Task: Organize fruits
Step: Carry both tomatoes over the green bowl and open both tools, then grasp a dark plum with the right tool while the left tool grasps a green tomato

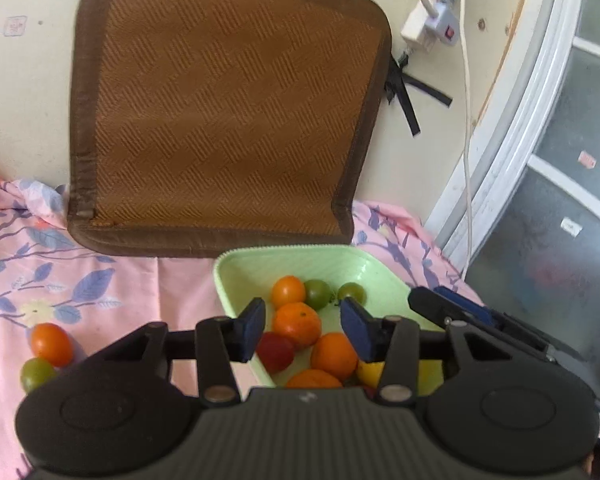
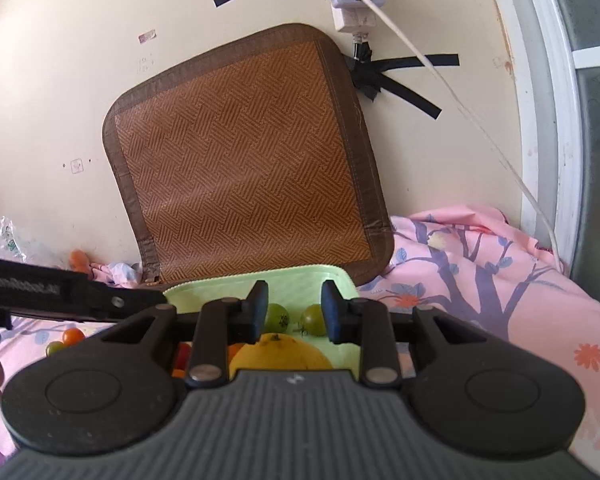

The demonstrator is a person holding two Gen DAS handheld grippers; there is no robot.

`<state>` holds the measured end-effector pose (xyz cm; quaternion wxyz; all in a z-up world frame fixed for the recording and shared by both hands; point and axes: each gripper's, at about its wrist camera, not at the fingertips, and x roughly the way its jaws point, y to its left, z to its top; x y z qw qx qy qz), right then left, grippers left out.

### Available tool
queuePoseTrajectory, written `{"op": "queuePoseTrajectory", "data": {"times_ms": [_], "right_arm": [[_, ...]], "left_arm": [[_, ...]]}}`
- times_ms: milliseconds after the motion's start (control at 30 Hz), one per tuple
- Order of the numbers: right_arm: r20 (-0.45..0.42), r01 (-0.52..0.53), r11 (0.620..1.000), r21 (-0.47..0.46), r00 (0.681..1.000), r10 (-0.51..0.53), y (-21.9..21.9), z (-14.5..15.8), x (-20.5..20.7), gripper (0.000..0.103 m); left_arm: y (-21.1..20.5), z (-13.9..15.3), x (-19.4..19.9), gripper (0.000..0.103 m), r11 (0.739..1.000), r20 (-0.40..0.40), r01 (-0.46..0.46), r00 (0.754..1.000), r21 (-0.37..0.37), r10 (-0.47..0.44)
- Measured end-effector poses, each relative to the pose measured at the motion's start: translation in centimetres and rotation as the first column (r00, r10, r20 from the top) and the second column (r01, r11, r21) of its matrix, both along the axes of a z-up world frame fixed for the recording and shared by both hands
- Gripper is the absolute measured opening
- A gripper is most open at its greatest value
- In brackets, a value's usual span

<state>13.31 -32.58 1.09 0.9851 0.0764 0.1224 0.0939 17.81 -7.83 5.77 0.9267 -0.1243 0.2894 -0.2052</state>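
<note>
A light green tray on the pink floral cloth holds several fruits: oranges, green tomatoes, a red one and a yellow one. My left gripper is open and empty, just above the tray's fruits. An orange tomato and a green one lie on the cloth at left. My right gripper is open and empty over the tray, with a yellow fruit and green tomatoes under it. The right gripper also shows at the tray's right side.
A brown woven mat leans on the wall behind the tray. A white power strip and cable hang on the wall at right. A window frame stands at far right. The pink floral cloth covers the surface.
</note>
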Motion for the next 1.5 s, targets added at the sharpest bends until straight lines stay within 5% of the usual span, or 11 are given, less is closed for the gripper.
{"op": "queuePoseTrajectory", "data": {"times_ms": [133,333,567,733,967,1133,1267,1367,1500], "right_arm": [[0.033,-0.029,0.999,0.042,0.999,0.028,0.3,0.9,-2.3,0.032],[0.009,-0.212,0.977,0.037,0.977,0.211,4.6,0.7,-5.5,0.032],[-0.128,-0.403,0.904,-0.142,0.913,0.387,13.3,-0.9,-4.3,0.032],[-0.168,-0.445,0.857,-0.261,0.895,0.414,17.6,-1.5,-1.7,0.032],[-0.265,-0.459,0.812,-0.361,0.885,0.382,21.3,-3.0,2.3,0.031],[-0.263,-0.452,0.825,-0.34,0.888,0.378,20.3,-2.5,0.9,0.029],[-0.224,-0.457,0.85,-0.262,0.886,0.407,17.6,-2.1,-2.9,0.028],[-0.205,-0.426,0.881,-0.207,0.899,0.387,15.3,-2.4,-5.5,0.028],[-0.199,-0.376,0.914,-0.154,0.918,0.344,12.6,-2.7,-8.4,0.028]], "left_arm": [[6.7,1.0,-3.2,0.043,0.994,0.035,-0.102,0.994,-0.045,0.104],[15.0,-1.4,-7.2,0.043,0.946,-0.017,-0.309,0.95,0.097,0.312],[16.8,-3.8,-6.2,0.043,0.962,-0.097,-0.272,0.957,0.009,0.272],[16.1,-4.5,-3.5,0.043,0.972,-0.153,-0.216,0.968,-0.089,0.201],[15.3,-5.0,-0.9,0.043,0.972,-0.187,-0.213,0.964,-0.103,0.192],[14.8,-4.8,-0.7,0.043,0.972,-0.176,-0.217,0.964,-0.087,0.199],[13.0,-4.8,-0.7,0.049,0.977,-0.146,-0.212,0.966,0.011,0.212],[11.1,-5.2,-0.8,0.028,0.963,-0.086,-0.226,0.967,0.148,0.24],[10.2,-4.7,-2.6,0.027,0.958,-0.067,-0.224,0.969,0.181,0.239]]}}
